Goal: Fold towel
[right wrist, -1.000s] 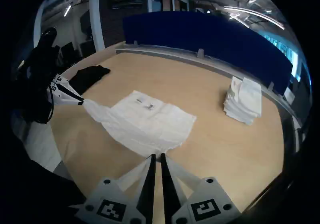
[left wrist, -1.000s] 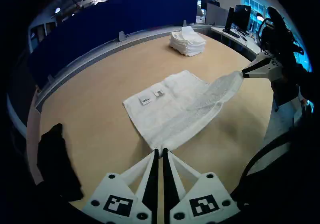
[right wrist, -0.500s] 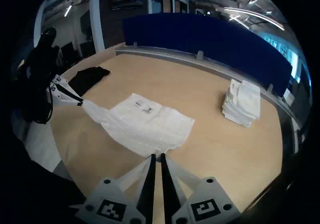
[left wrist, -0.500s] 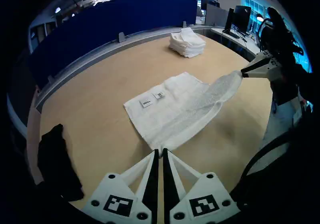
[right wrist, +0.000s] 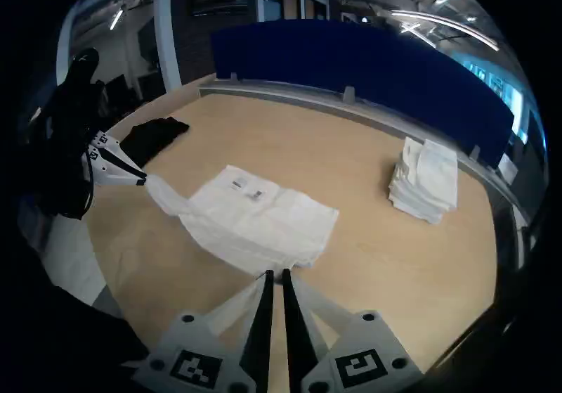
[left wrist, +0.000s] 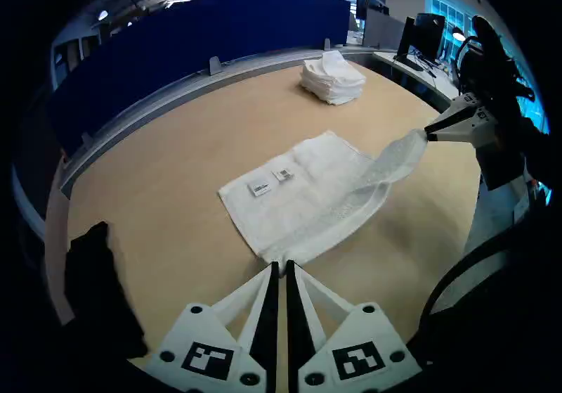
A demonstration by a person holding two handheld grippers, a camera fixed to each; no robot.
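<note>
Two corners of the towel [left wrist: 309, 189] are held, one in each of my grippers. My left gripper [left wrist: 282, 263] has its fingers drawn together to a thin slit, with a near corner of the towel pinched at their tips. My right gripper [right wrist: 274, 273] is closed the same way on the other near corner.

From each pair of fingertips the towel's near edge rises clear of the table [left wrist: 175, 147] and runs sideways to the other gripper. In the left gripper view that is ahead and to the right of my fingers. In the right gripper view it is ahead and to the left. The rest of the towel lies flat on the table just beyond my fingertips, with two small tags [left wrist: 270, 181] showing on its far half.

A black cloth [left wrist: 95, 287] lies to the left of my left fingers, at the table edge. A stack of folded towels [left wrist: 332, 76] sits far ahead, well apart from the spread towel. A blue screen [left wrist: 197, 34] lines the table's far edge.
</note>
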